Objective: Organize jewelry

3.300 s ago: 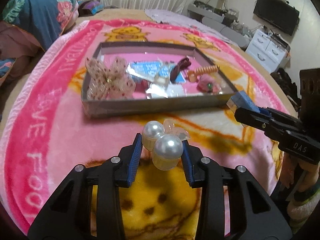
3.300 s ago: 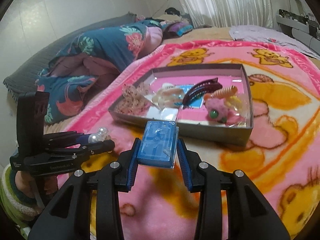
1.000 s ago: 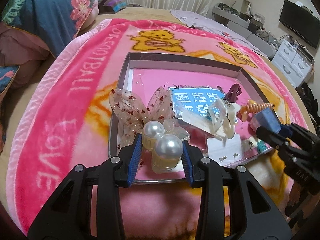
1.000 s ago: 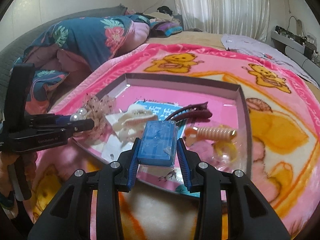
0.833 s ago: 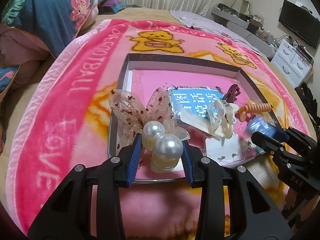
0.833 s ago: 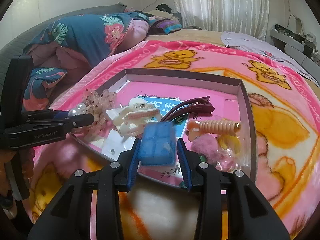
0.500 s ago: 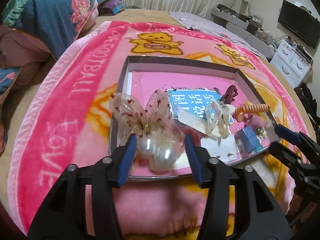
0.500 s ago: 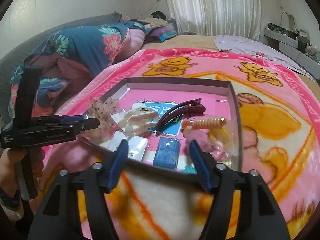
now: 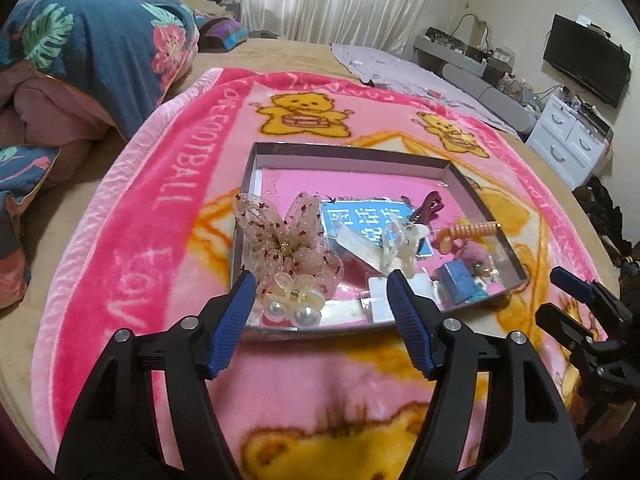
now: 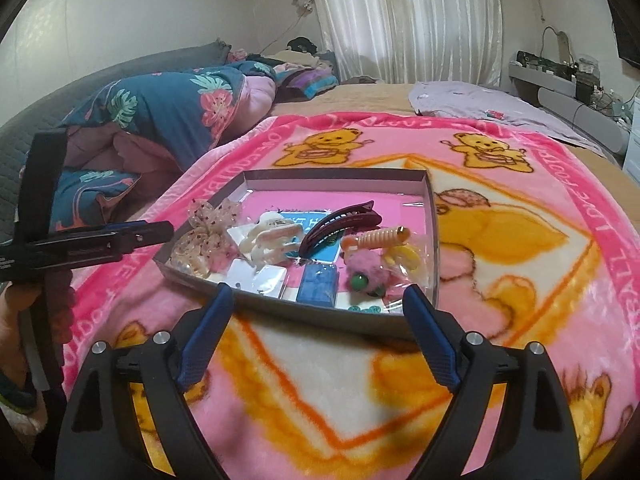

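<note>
Blue ribbed pads line both tools, and neither pair has anything between them. The left gripper [image 9: 320, 300], low centre in its own view, has just been spreading its jaws and stands well apart and empty; just beyond its pads the pearl-and-cream-petal hair clip [image 9: 294, 300] lies inside the shallow grey cardboard tray [image 9: 344, 148], at the near left corner. The right gripper [image 10: 318, 320] has likewise just been opening, stands wider still, and holds nothing; the small blue plastic box [image 10: 318, 284] lies flat on the tray floor just past its pads, near the front wall.

Judging from this, both carried pieces are delivered, and no loose jewellery shows on the pink bear-print fleece blanket [image 9: 168, 208] around the tray. Whether more waits outside these views cannot be told. What may remain is tidying, since the contents lie jumbled rather than sorted.

Around the clip, toward the frame centre, sits a sheer red-speckled organza bow [image 9: 286, 240], touching or overlapping it. Further right come a white claw clip [image 10: 272, 240], a dark maroon curved hair clip [image 10: 340, 220], an orange ridged comb clip [image 10: 380, 238], a fluffy pink pompom piece [image 10: 366, 274] and a blue printed card [image 9: 360, 220] beneath them. Crowding is the main hindrance: any regrasp risks snagging a neighbour. A folded navy floral quilt [image 9: 100, 52] fills the upper left, well apart.
</note>
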